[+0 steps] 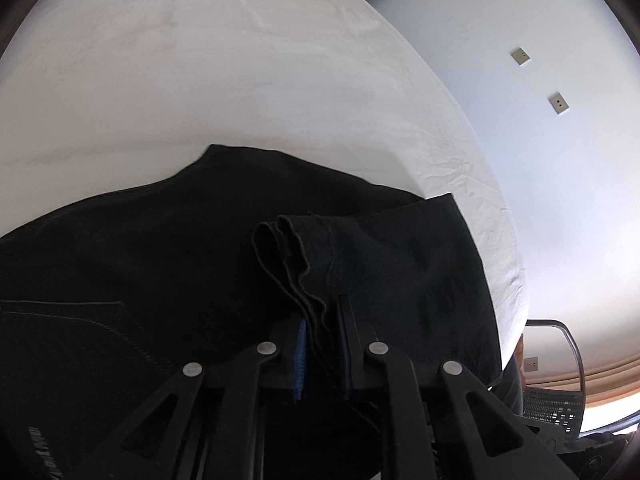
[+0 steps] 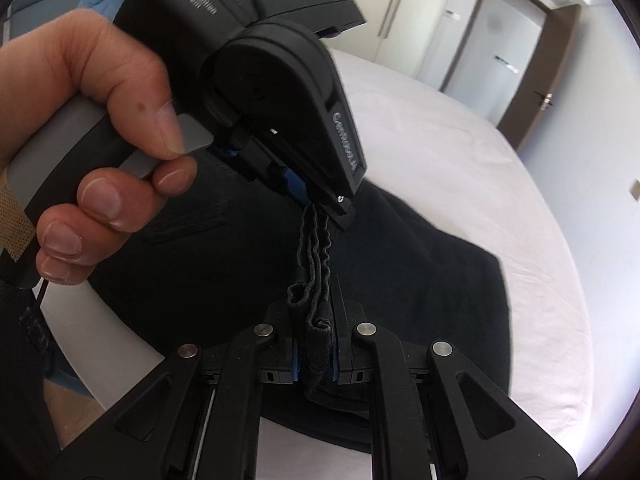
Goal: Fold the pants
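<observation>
The black pants (image 1: pixel 160 248) lie on a white bed (image 1: pixel 200 80), with a back pocket at the lower left. My left gripper (image 1: pixel 322 320) is shut on the stacked leg hems (image 1: pixel 296 248) and holds them above the pants. In the right wrist view, my right gripper (image 2: pixel 314 320) is shut on the same bunch of hem edges (image 2: pixel 316 248), a short way from the left gripper (image 2: pixel 320 200), which a hand (image 2: pixel 100 140) holds. The rest of the pants (image 2: pixel 400 280) spreads below on the bed (image 2: pixel 480 180).
A wall (image 1: pixel 540 80) with sockets runs along the bed's right side. A chair (image 1: pixel 560 400) stands beyond the bed's corner. In the right wrist view, a door (image 2: pixel 504 52) and wardrobe are at the far side.
</observation>
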Demonstrator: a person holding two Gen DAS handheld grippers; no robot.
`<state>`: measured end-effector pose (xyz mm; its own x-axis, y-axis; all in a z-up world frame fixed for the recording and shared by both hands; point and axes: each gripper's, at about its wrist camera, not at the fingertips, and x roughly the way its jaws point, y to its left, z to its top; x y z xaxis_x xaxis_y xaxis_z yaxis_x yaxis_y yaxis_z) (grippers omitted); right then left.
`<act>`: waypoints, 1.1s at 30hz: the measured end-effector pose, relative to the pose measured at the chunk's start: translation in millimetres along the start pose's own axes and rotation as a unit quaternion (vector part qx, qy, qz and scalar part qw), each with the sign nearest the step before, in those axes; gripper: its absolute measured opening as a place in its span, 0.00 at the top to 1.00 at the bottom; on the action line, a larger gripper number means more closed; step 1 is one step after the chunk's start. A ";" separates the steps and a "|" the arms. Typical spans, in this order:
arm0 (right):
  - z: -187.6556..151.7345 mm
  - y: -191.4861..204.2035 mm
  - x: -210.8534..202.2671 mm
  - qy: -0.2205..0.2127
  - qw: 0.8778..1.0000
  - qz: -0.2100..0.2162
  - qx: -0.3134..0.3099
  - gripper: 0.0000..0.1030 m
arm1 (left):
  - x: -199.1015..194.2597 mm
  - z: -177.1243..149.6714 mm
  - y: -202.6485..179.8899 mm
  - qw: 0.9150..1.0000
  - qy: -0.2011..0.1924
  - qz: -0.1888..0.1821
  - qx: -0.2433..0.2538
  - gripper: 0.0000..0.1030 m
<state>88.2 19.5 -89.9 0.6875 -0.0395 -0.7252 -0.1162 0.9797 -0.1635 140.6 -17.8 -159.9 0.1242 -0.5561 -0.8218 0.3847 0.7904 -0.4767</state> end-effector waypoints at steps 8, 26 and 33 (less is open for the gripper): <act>-1.7 30.7 15.2 0.029 0.999 0.038 -0.027 0.91 | -0.9 -0.3 35.6 0.999 0.002 0.026 -0.022 0.86; -40.2 -62.4 -13.8 0.089 0.956 0.240 0.144 0.59 | -40.4 -17.4 -3.5 0.979 -0.099 0.170 0.043 0.50; -47.3 -191.1 -22.4 0.071 0.902 0.300 0.302 0.59 | -15.6 -48.9 -41.3 0.968 -0.082 0.214 0.101 0.50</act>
<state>61.1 -176.2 -74.1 0.5261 0.5512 -0.6476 0.0040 0.7599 0.6500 78.1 -29.2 -142.7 0.4487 -0.2351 -0.8622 0.4352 0.9001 -0.0189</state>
